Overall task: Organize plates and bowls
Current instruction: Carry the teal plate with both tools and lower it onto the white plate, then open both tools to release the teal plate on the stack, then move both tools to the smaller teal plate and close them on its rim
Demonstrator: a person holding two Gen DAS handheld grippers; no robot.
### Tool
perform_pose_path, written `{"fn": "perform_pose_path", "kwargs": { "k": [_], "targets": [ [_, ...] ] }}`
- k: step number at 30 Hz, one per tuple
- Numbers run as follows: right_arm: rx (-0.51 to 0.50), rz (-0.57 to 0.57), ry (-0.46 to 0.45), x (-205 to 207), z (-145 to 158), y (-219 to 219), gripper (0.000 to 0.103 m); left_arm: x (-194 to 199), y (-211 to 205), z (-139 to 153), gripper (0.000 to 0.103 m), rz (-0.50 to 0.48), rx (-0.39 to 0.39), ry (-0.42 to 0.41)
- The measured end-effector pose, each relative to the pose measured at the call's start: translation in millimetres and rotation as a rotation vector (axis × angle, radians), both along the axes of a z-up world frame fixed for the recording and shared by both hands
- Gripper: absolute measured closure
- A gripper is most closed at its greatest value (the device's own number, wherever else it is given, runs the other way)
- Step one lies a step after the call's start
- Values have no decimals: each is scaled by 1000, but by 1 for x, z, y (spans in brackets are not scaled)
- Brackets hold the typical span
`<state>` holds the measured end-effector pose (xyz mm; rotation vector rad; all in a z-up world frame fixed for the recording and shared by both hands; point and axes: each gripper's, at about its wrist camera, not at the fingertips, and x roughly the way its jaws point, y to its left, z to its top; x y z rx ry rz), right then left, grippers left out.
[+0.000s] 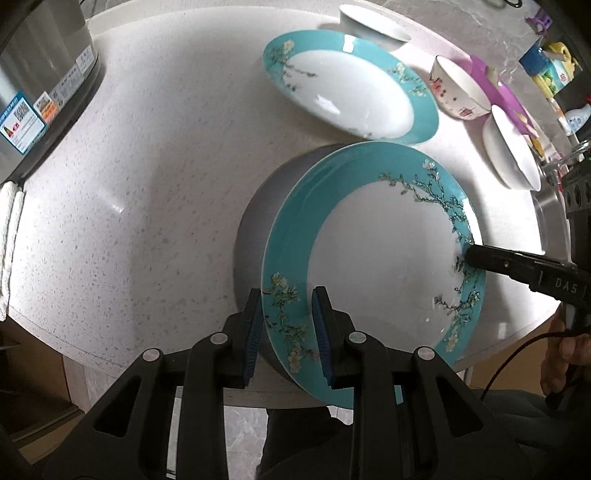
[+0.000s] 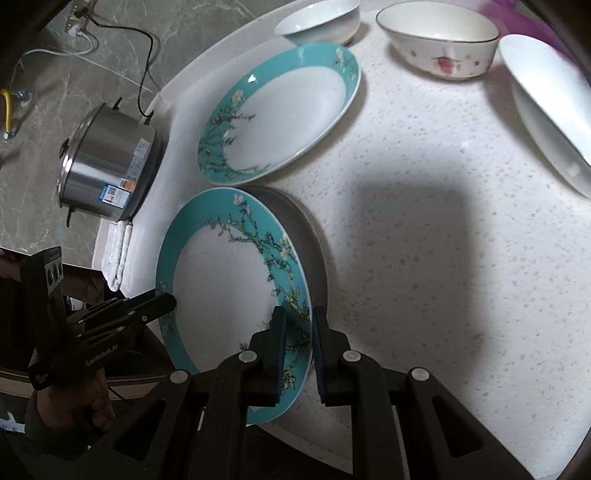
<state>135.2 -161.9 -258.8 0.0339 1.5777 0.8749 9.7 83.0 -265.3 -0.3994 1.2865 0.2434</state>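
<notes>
A home kitchen: steel cooker (image 2: 110, 173) (power cord attached), speckled stone table (image 2: 424, 240), marble-look floor.

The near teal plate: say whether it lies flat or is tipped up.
Tipped up: the near teal plate stands on edge above its shadow, rim between the left gripper fingers.

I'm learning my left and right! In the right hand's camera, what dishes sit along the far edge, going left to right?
Plain white bowl → bowl with red flowers → white dish tipped at the right edge.
</notes>
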Motion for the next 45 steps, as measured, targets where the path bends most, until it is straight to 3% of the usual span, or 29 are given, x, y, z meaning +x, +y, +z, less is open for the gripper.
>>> {"fn": "perform_pose_path", "kwargs": {
  "k": [5, 17, 19, 21, 26, 27, 29, 30, 32, 35, 41, 42, 45],
  "targets": [
    [-28, 2, -31, -5, -1, 8, 86, 0, 1, -6, 78, -11, -4, 1],
    [-128, 86, -253, -22, 9, 31, 77, 9, -3, -6, 74, -61, 56, -11],
    [-153, 106, -296, -27, 10, 37, 76, 10, -4, -6, 67, -73, 64, -11],
    [-178, 134, -336, -32, 10, 42, 75, 9, -5, -6, 52, -84, 51, -18],
    [-195, 136, -383, -37, 12, 44, 72, 3, -1, 1, 48, -86, 53, -50],
    [-193, 124, -382, -37, 13, 43, 69, 1, 2, 4, 44, -82, 54, -61],
    [-195, 97, -399, -36, 16, 39, 49, -1, 7, 13, 42, -74, 51, -92],
    [-193, 80, -405, -35, 18, 36, 44, -2, 12, 19, 41, -74, 45, -113],
    [-174, 36, -402, -31, 26, 28, 31, -1, 20, 28, 33, -76, 22, -147],
    [-131, -49, -380, -20, 38, 10, 26, 8, 38, 45, 29, -76, -37, -212],
    [136, -345, -174, 36, 52, -46, 14, 50, 86, 59, 20, -77, -125, -293],
    [181, -379, -129, 50, 50, -51, 12, 59, 91, 59, 17, -82, -127, -308],
    [234, -392, -106, 81, 41, -46, 4, 93, 105, 51, 12, -106, -98, -315]
  ]
}}
